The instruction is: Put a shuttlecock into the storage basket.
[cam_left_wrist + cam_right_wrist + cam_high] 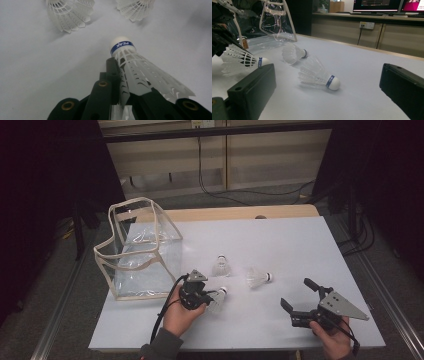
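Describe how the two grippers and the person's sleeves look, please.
Both the left gripper and the right gripper are black, with two blocky jaws showing round brass-coloured fittings. A grey three-cornered plate tops each. A black cable trails from the left one. The left sleeve is dark grey-green.

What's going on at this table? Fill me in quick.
A person works with a gripper in each hand. The left gripper is shut on the skirt of a white shuttlecock, close to the white table. Two more shuttlecocks lie loose beyond it, one nearer the middle and one to the right. The right gripper is open and holds nothing. A clear bag stands open at the table's left.
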Available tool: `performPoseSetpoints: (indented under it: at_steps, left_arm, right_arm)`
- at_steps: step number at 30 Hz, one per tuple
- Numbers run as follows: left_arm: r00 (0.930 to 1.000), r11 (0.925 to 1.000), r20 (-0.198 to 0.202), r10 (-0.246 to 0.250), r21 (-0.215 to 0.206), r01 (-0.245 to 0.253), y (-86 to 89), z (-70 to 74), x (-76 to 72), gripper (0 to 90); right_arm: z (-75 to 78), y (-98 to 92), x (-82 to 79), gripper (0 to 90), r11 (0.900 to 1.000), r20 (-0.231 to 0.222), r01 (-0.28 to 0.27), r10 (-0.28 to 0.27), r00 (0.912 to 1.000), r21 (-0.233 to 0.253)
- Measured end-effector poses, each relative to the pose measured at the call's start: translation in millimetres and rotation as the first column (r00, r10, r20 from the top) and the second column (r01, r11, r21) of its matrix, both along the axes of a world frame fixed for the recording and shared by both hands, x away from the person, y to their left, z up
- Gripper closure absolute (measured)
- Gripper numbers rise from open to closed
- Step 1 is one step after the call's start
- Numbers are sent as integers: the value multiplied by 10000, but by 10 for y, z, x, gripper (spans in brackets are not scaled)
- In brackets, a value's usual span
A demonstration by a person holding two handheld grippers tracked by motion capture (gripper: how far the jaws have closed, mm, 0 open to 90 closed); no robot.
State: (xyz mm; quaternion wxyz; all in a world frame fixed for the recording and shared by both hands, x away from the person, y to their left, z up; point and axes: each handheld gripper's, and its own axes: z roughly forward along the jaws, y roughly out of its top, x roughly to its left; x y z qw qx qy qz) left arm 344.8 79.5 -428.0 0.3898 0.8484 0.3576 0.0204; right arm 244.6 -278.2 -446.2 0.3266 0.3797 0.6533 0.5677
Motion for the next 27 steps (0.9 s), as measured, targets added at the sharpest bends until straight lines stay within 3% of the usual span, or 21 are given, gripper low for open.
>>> performPoseSetpoints:
  at_steps: [3,8,27]
  left_arm:
    - [9999,9999,-68,-105,123,106,2,30,11,880]
    - [9992,9999,-371,-113,-75,111,-4,97,26,879]
    - [9967,9988,-644,-488,56,493,1,392,133,877]
  right_arm:
    - [0,0,0,8,10000,-7,-8,8,10000,9]
    - [1,2,0,8,10000,14,-13,13,10000,10]
    - [8,4,-8,8,10000,21,-24,24,10000,58]
